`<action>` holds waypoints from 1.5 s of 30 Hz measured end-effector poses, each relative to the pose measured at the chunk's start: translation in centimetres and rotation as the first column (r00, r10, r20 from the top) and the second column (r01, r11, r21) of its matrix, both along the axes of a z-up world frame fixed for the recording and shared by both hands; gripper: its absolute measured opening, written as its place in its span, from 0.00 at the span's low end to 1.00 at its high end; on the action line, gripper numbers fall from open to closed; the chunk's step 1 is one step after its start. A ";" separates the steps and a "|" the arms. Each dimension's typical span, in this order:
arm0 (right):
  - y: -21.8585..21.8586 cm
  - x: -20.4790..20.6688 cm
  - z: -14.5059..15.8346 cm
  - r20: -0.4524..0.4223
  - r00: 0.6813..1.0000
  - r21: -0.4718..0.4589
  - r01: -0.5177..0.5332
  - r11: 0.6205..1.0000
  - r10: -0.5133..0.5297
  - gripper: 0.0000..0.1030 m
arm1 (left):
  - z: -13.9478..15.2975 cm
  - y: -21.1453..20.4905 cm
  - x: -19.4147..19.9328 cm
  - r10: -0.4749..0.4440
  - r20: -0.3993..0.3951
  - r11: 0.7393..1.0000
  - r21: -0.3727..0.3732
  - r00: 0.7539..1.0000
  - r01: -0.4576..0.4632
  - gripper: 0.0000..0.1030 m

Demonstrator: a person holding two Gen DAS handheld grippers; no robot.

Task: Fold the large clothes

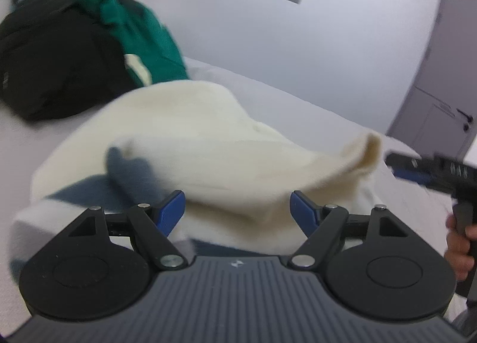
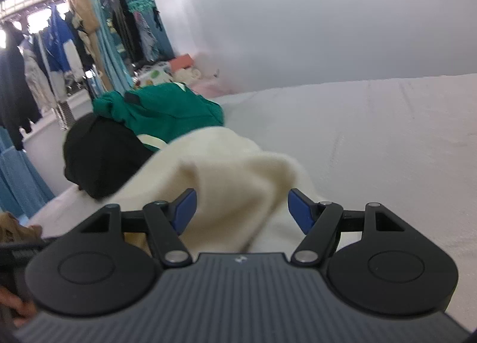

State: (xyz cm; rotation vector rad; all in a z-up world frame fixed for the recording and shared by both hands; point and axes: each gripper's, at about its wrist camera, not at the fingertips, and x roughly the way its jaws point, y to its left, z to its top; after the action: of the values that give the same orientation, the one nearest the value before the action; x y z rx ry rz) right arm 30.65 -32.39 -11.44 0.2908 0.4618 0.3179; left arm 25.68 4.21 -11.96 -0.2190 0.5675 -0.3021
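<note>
The cream garment (image 1: pixel 190 134) lies bunched on the bed (image 2: pixel 372 134). Behind it sit a black bag (image 1: pixel 53 59) and green clothes (image 2: pixel 167 113); bare sheet stretches right. Both the left gripper (image 1: pixel 237 208) and right gripper (image 2: pixel 241 208) have jaws spread, pinching nothing.

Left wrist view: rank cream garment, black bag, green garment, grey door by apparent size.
1. cream garment, though it lies nearest the camera.
2. black bag.
3-4. green garment and grey door: look alike, and the door is cropped, so unranked.
</note>
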 end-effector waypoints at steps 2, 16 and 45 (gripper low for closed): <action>0.5 0.7 0.1 0.001 1.000 0.014 -0.018 1.000 0.018 0.68 | -0.4 -0.6 0.4 -0.018 0.008 1.000 0.004 1.000 0.018 0.78; 3.5 2.4 -2.1 -0.055 0.998 -0.103 -0.028 0.994 0.022 0.15 | -2.5 -2.4 1.8 0.025 0.077 0.997 0.077 0.997 -0.031 0.32; 6.4 -7.4 1.2 0.226 0.969 -0.395 0.182 0.900 -0.096 0.41 | 1.7 -2.7 -11.4 0.085 0.124 0.996 0.009 0.989 -0.087 0.10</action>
State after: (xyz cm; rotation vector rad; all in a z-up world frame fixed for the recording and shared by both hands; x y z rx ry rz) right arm 23.24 -26.02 -10.26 -0.1242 0.2951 0.1001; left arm 14.27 1.50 -10.24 -0.2085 0.4369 -0.2260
